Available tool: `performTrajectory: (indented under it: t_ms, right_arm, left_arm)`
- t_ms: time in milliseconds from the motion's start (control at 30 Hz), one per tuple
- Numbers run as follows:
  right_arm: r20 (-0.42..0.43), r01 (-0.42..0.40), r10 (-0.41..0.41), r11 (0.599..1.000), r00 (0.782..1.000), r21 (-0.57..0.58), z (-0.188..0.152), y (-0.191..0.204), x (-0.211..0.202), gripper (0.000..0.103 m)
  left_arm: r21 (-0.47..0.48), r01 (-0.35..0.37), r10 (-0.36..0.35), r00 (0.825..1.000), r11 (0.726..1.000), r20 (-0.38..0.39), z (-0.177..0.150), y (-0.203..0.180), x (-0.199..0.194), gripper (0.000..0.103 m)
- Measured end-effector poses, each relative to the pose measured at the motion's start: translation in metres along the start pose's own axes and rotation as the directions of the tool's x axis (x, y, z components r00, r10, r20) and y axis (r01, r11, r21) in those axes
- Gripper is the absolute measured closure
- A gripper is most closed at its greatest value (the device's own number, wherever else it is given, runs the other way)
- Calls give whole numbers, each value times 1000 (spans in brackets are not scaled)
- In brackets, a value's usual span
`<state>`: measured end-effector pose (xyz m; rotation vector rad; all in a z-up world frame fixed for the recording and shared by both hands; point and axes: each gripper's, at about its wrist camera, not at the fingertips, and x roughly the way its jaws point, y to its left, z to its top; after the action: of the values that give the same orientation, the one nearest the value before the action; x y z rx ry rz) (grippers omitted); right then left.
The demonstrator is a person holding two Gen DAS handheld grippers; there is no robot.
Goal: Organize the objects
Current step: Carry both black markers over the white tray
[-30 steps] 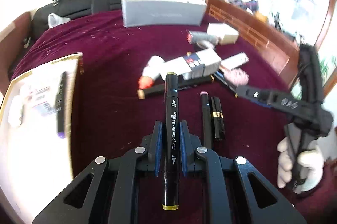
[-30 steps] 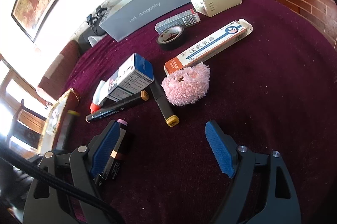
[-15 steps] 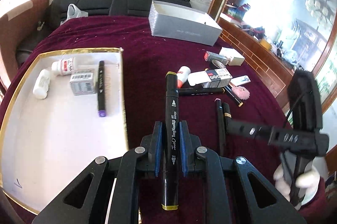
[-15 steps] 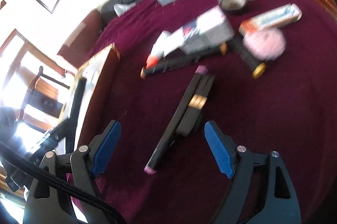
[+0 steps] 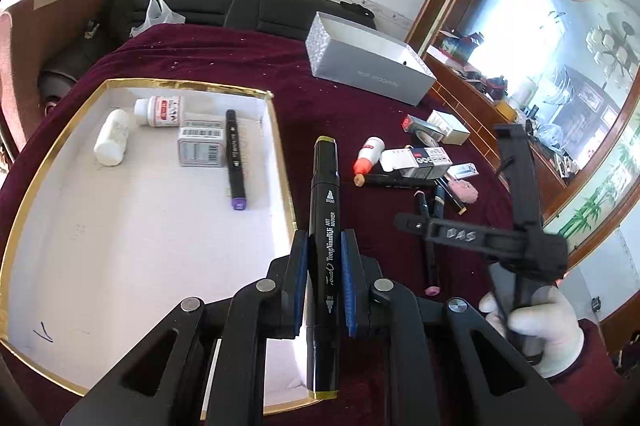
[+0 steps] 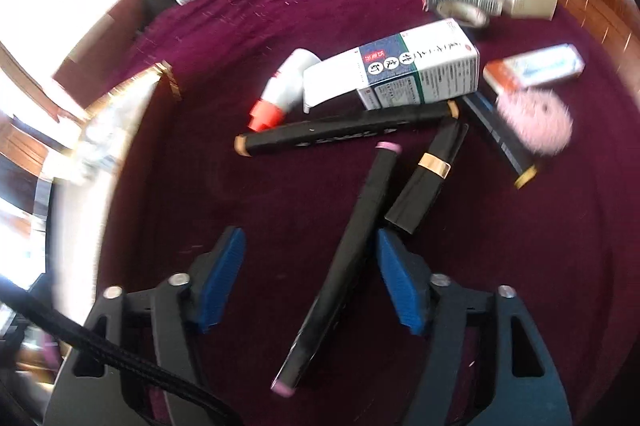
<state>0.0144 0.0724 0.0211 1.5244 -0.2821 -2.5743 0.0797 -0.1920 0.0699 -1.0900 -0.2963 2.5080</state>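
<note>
Inside the gold-rimmed tray [image 5: 276, 129] lie two bottles [image 5: 112, 137], a box [image 5: 200, 147], a marker [image 5: 235, 157].

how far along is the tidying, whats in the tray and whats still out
Done: the tray holds two white bottles, a small box and a purple-tipped marker. In hand: the left gripper grips a yellow-capped marker; the open right gripper straddles a pink-tipped marker. Left: several markers, boxes and a pink puff.

markers [image 5: 323, 226] – 5; bottles [image 5: 112, 137] – 3; boxes [image 5: 368, 69] – 6; tray [image 5: 276, 129] – 1; tape roll [image 5: 425, 134] – 1; lipstick [image 6: 430, 173] – 1
</note>
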Motion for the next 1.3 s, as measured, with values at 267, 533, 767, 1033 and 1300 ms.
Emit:
performTrajectory:
  t_ms: [267,533,767,1033,1300]
  right_arm:
    - [61,130,-129,991,990,-15,-8,6,-5,89]
    - [78,-85,82,995,994,42,-16,4,-26,91]
    - [111,-273,272,962,956,-3,6,42,-60,90]
    - [3,-411,412,909,911,-67,40,119,-33,90]
    - [-150,-453,440,888,886,-72,46,191,36,90]
  left_arm:
    - [-51,-6,6,1000,999,1,-4,25,-7,90]
    - [-102,-15,16,1000,995,8,-7,44,-17,90]
    - [-122,-101,105,994,987,34,13,73,-38,90]
    - [-73,-257,258,966,964,3,50,109,-28,90]
    - [-108,-321,310,945,941,-102,57,151,1,90]
